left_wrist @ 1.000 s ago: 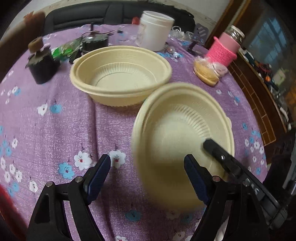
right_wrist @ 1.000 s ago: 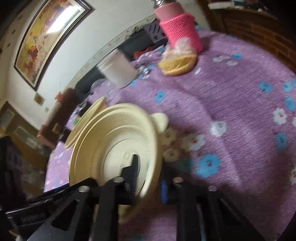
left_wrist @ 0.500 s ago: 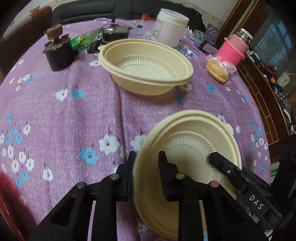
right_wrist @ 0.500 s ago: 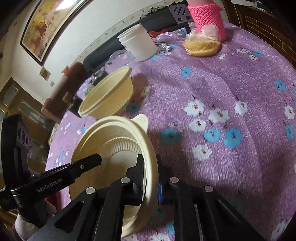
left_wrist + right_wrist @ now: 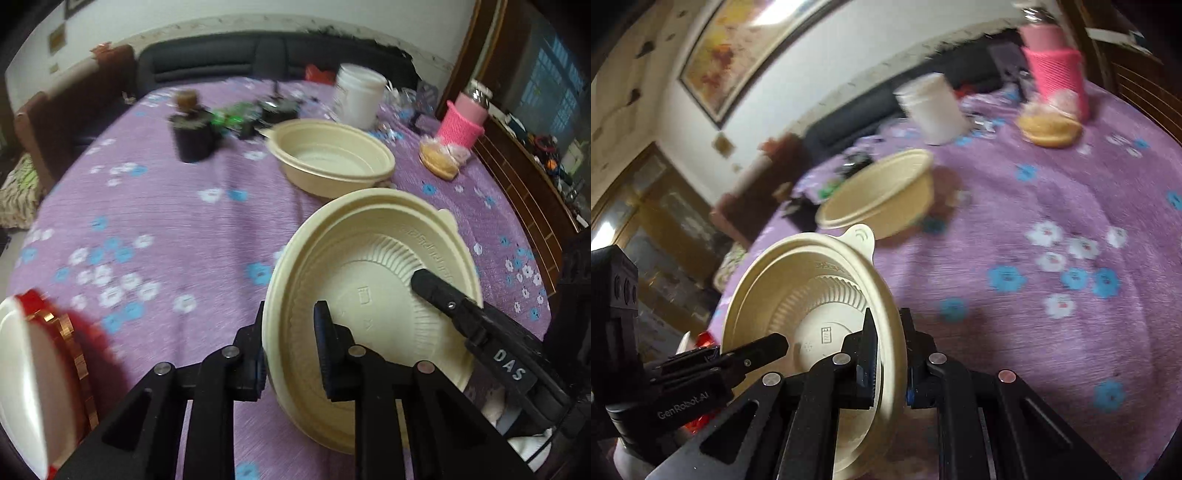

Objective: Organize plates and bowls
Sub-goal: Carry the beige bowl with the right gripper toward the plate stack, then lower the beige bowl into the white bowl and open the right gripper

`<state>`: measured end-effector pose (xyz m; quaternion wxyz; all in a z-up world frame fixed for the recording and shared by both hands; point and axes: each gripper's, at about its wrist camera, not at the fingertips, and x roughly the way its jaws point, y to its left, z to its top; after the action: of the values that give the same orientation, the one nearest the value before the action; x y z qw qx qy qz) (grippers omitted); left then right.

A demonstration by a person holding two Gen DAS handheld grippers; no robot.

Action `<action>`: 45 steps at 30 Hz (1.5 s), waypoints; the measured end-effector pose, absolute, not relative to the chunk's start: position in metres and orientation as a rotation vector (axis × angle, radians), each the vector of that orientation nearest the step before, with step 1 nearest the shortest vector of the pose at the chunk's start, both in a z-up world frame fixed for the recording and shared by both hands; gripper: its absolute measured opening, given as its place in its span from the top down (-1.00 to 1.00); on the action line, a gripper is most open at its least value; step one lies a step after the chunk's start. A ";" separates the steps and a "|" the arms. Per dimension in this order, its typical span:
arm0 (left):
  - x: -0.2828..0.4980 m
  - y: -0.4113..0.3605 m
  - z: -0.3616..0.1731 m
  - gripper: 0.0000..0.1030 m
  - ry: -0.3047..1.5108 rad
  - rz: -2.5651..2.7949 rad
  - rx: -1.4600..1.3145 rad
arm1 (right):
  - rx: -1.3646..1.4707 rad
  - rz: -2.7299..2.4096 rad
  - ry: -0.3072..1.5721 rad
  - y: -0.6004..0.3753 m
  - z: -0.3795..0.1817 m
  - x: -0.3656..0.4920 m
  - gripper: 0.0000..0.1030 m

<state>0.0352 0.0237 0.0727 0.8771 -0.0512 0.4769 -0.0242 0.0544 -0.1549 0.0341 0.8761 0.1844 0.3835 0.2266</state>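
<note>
From the left wrist, we see our left gripper [image 5: 290, 350] clamped on the near rim of the cream bowl [image 5: 373, 266], a second bowl [image 5: 332, 162] well ahead on the purple tablecloth [image 5: 166, 236]. From the right wrist, our right gripper [image 5: 888, 354] pinches the same bowl's opposite rim, holding it tilted above the cloth.

Both tools are matte black plastic. The left gripper [image 5: 290, 350] has angular, triangulated arms with cut-out openings, each studded with round silver screw heads, and ribbed inner pads. The right gripper [image 5: 888, 356] is built the same way, with a strip of blue showing at one pad. White lettering reads "DAS" on one body and "GenRobot.AI" on the other.
</note>
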 end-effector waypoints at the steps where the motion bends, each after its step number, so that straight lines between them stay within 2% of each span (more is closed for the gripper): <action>1: 0.026 0.030 0.077 0.60 0.979 -0.042 -0.113 | 0.374 0.494 0.794 -0.147 0.035 0.051 0.74; 14: -0.069 0.090 0.114 0.59 0.838 -0.032 -0.209 | 0.331 0.581 0.797 -0.079 0.053 -0.022 0.67; 22: -0.120 0.139 0.139 0.55 0.717 0.035 -0.253 | 0.285 0.647 0.762 -0.031 0.093 -0.052 0.67; 31: -0.124 0.208 0.148 0.47 0.701 0.157 -0.279 | 0.159 0.715 0.763 0.063 0.121 -0.051 0.67; 35: -0.118 0.232 0.147 0.47 0.694 0.205 -0.261 | 0.104 0.724 0.777 0.098 0.115 -0.046 0.67; 45: -0.098 0.265 0.107 0.47 0.779 0.285 -0.217 | -0.050 0.664 0.770 0.149 0.087 -0.042 0.67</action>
<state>-0.0977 0.2648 0.1067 0.9096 -0.1054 0.3775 0.1380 -0.0419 0.1491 0.0873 0.8733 -0.0239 0.3685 0.3177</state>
